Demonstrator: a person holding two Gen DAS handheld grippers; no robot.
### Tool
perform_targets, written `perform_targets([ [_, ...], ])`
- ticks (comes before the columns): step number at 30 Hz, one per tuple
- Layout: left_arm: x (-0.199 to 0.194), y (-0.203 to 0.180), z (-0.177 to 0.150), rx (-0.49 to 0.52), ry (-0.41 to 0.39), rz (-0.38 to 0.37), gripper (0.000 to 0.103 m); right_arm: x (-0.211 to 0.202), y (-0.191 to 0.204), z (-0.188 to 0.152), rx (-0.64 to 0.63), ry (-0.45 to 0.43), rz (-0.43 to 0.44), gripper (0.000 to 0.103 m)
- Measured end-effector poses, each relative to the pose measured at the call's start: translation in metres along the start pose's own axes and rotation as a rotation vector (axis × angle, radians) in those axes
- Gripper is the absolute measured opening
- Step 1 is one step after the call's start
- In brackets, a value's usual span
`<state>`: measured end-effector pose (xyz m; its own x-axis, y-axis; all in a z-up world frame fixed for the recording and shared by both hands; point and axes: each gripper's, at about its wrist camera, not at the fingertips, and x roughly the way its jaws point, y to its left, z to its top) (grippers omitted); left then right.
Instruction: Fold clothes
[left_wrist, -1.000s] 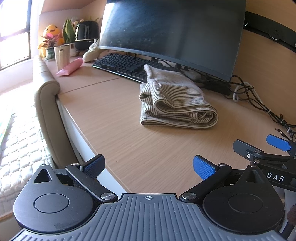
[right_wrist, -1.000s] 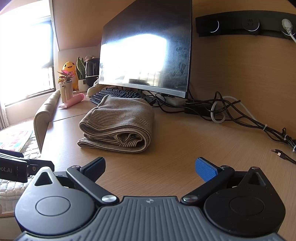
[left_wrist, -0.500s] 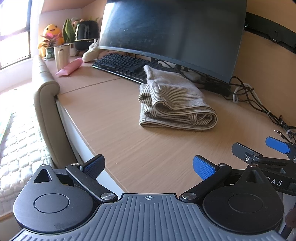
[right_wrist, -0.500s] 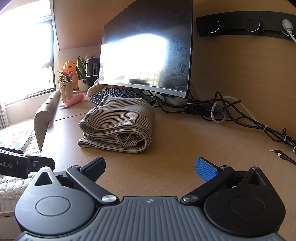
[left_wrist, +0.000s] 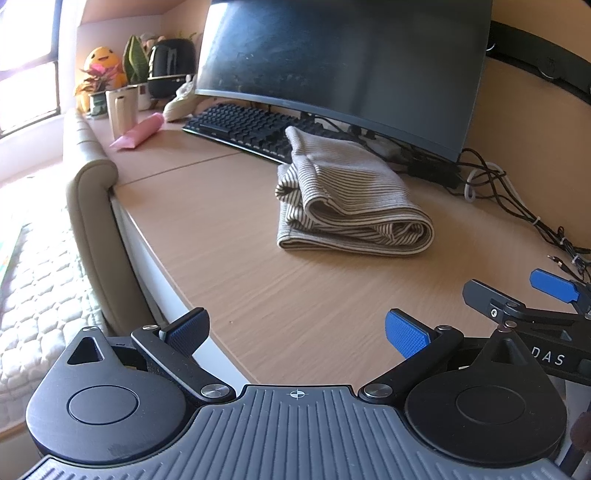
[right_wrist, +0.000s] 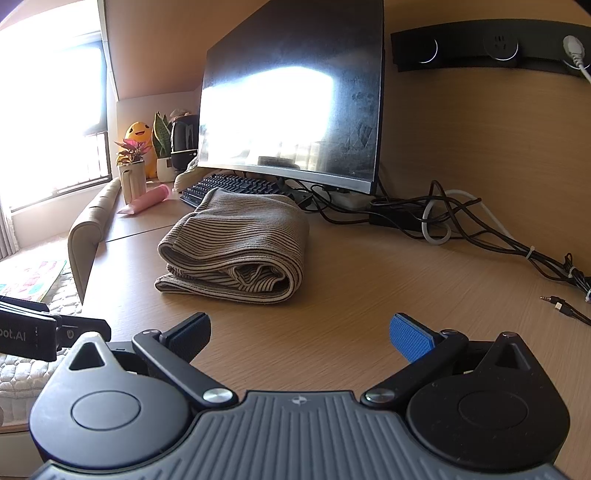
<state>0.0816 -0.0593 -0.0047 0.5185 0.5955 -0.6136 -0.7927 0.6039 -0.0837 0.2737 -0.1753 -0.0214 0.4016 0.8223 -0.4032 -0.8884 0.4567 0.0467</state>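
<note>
A beige striped garment (left_wrist: 343, 199) lies folded in a thick bundle on the wooden desk (left_wrist: 229, 236), in front of the monitor; it also shows in the right wrist view (right_wrist: 236, 243). My left gripper (left_wrist: 295, 330) is open and empty, held back near the desk's front edge, well short of the garment. My right gripper (right_wrist: 299, 334) is open and empty, also short of the garment. The right gripper shows at the right edge of the left wrist view (left_wrist: 524, 299). Part of the left gripper shows at the left edge of the right wrist view (right_wrist: 44, 330).
A monitor (left_wrist: 343, 66) and black keyboard (left_wrist: 243, 125) stand behind the garment. Tangled cables (right_wrist: 461, 225) run along the back right. A pink tube (left_wrist: 142, 129), cup, plants and a yellow toy sit at the far left. A padded bed edge (left_wrist: 92, 206) borders the desk's left side.
Almost nothing moved; the right gripper has drifted slightly lower in the left wrist view. The garment lies as before.
</note>
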Motion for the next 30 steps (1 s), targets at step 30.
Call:
perform_targets([
  [30,0.0059,0.0028,0.0004,-0.008,0.006,-0.022,0.103,0.0045,0.0023,0.0007,-0.014,0.019,-0.006,0.103],
])
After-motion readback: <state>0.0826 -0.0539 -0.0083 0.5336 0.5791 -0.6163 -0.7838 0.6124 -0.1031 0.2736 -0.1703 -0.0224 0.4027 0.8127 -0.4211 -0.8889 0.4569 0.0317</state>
